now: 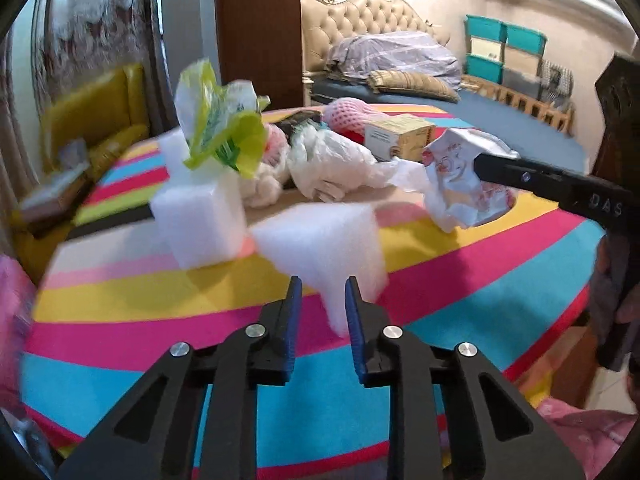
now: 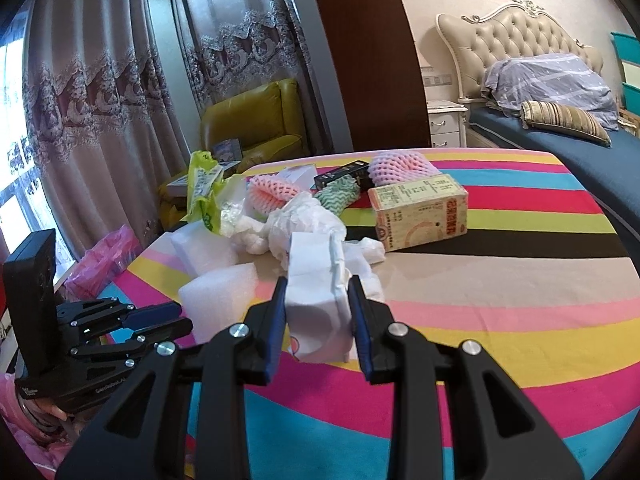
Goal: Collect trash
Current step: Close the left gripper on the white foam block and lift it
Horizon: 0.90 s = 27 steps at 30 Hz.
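Observation:
Trash lies on a striped table [image 1: 460, 264]. My left gripper [image 1: 322, 292] is shut on a white foam piece [image 1: 324, 240] and holds it above the cloth; the piece also shows in the right wrist view [image 2: 220, 292]. My right gripper [image 2: 318, 296] is shut on a crumpled white paper wrapper with red print [image 2: 316, 304], seen in the left wrist view [image 1: 460, 184] lifted off the table. A second foam block [image 1: 200, 216] stands behind, with a green-yellow plastic bag [image 1: 220, 128] on it.
A pile at the table's far side holds a white plastic bag [image 1: 328, 160], pink foam netting [image 2: 396, 166], a cardboard box [image 2: 420, 212] and a black box [image 2: 340, 172]. A pink plastic bag [image 2: 100, 260] hangs at the table's left. A yellow armchair and a bed stand beyond.

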Tool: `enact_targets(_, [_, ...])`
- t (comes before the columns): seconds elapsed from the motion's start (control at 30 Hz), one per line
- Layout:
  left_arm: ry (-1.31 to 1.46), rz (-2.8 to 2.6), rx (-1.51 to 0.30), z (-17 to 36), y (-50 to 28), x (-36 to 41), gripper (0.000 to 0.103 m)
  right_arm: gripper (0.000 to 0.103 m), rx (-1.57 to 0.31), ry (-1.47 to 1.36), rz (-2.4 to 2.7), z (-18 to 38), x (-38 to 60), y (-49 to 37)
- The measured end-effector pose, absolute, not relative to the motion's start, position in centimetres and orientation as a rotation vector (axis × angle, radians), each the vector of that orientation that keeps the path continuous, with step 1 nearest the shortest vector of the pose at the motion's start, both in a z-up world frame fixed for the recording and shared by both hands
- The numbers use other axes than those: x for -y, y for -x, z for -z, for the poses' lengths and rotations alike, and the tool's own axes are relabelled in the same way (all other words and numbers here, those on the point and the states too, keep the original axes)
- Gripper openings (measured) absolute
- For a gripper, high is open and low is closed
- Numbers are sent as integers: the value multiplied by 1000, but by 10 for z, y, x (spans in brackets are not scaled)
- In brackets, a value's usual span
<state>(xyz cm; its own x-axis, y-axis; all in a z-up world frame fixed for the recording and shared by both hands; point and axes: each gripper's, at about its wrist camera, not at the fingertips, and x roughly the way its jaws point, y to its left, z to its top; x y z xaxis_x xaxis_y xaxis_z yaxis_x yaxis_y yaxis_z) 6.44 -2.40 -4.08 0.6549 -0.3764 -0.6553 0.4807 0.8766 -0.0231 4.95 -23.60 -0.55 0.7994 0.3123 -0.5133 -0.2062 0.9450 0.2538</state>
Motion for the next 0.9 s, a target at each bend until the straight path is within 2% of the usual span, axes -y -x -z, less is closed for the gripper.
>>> enact_targets(0.13, [-25,551,-785,43,-73,16,24,29,-584,-194,-274,5,236,-49])
enact_targets(0.27, [-37,524,-808,42,-83,34,28,29,-564,-200,-257,1,243,-47])
enact_targets(0.33, [-48,489,-814,45,-87,45,88,29,-557,-209,-246,0,250,-45])
enact_targets(0.37, [-33,482,-791,45,-87,47,95,29,-555,-215,-241,0,252,-44])
enact_targets(0.43, [-31,444,-730,42,-85,56,95,29,-548,-227,-227,-1,260,-41])
enact_targets(0.6, [-128,379,-715,46,-91,78,95,30,-549,-254,-222,3,270,-41])
enact_targets(0.67, [-135,328,-749,53,-101,81,78,30,-556,-255,-230,6,268,-41])
enact_targets(0.7, [-140,308,-761,56,-104,81,61,30,-558,-253,-234,7,267,-41])
enact_targets(0.73, [-153,275,-757,58,-104,79,54,30,-559,-251,-238,7,266,-41])
enact_targets(0.9, [-149,350,-678,44,-87,65,53,30,-555,-242,-267,4,257,-42])
